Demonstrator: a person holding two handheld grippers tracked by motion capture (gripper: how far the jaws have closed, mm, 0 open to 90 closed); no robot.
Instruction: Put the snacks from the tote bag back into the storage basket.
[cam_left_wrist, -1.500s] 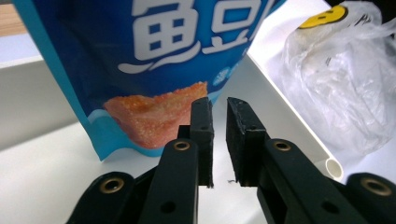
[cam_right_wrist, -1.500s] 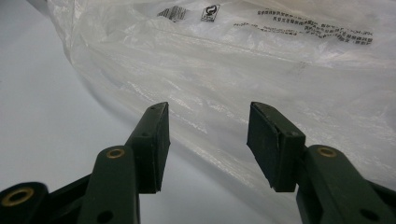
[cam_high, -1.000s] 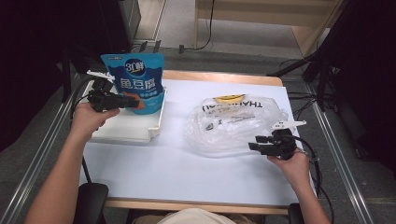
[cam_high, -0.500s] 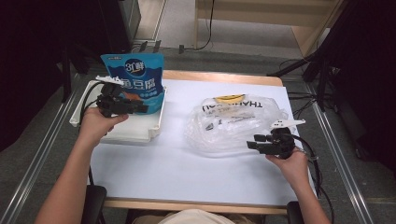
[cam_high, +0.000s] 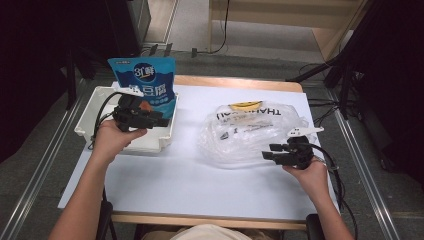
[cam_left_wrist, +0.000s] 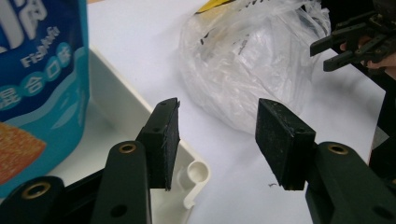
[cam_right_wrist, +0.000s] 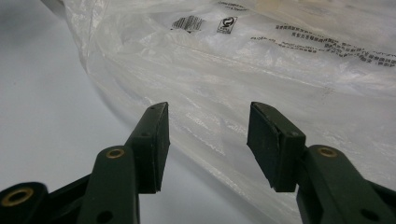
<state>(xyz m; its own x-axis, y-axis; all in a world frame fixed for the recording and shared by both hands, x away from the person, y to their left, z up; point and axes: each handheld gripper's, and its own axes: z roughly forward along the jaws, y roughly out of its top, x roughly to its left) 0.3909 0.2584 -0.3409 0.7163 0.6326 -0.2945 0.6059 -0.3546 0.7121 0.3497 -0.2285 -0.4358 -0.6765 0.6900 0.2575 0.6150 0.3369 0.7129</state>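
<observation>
Both tongs gape empty, the left tongs (cam_high: 162, 120) having just been opening. One blue pouch (cam_high: 145, 85) stands upright in the white tray (cam_high: 87, 125), top toward 12 o'clock. Right tongs (cam_high: 267, 152) face the plastic bag (cam_high: 245, 132).

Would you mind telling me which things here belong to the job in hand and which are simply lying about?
In the job:
- blue snack pouch, standing in the white tray
- clear plastic bag
- left gripper, open
- right gripper, open

Lying about:
- white table cover
- floor cables

I saw a blue pouch (cam_high: 145, 83) with white lettering and an orange patch, a white tray (cam_high: 94, 118), a clear plastic bag (cam_high: 250, 131) printed black, and a white worktop (cam_high: 200, 175).
</observation>
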